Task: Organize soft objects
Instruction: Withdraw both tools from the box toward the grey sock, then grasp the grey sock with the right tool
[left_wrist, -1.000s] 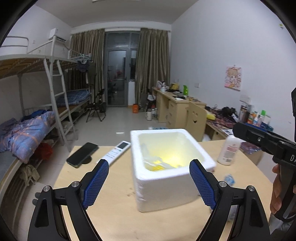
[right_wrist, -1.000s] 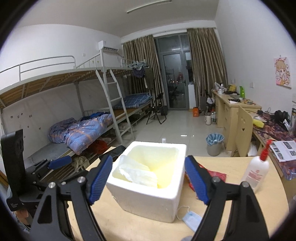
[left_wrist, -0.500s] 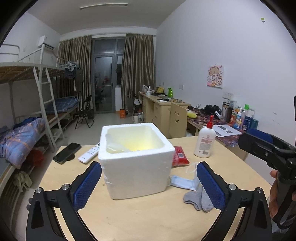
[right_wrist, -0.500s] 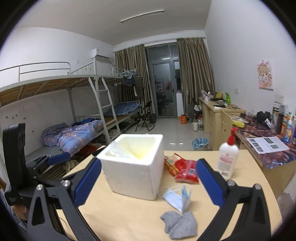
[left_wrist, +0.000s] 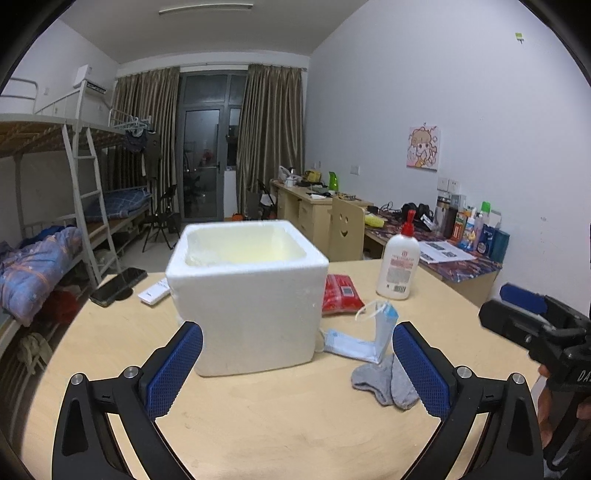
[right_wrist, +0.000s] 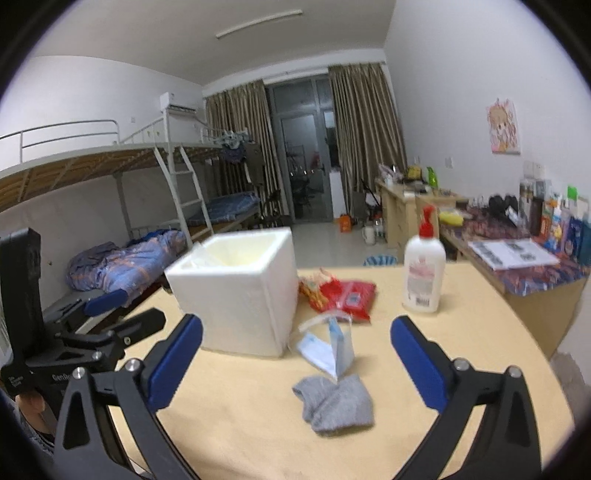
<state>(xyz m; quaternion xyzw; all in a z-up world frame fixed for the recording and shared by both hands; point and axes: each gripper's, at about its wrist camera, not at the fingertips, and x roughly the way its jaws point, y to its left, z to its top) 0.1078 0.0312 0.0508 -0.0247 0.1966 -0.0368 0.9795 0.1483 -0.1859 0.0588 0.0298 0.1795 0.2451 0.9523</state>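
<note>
A white foam box (left_wrist: 247, 291) (right_wrist: 236, 291) stands open-topped on the round wooden table (left_wrist: 258, 424). Right of it lie a blue face mask (left_wrist: 364, 339) (right_wrist: 327, 349), a grey sock (left_wrist: 388, 382) (right_wrist: 334, 402) and a red soft packet (left_wrist: 340, 293) (right_wrist: 347, 295). My left gripper (left_wrist: 297, 367) is open and empty, level with the box's near wall. My right gripper (right_wrist: 297, 363) is open and empty, with the mask and sock between and beyond its fingers; nothing touches its pads.
A white bottle with a red cap (left_wrist: 399, 264) (right_wrist: 424, 273) stands at the table's far right. A phone (left_wrist: 118, 282) and a remote (left_wrist: 155, 291) lie left of the box. Bunk beds (right_wrist: 110, 221) stand left, and desks (left_wrist: 317, 210) line the right wall.
Both grippers drew back and sank from above the box, and their jaws widened. The mask, sock and packet have come into view; the box's inside is now mostly hidden.
</note>
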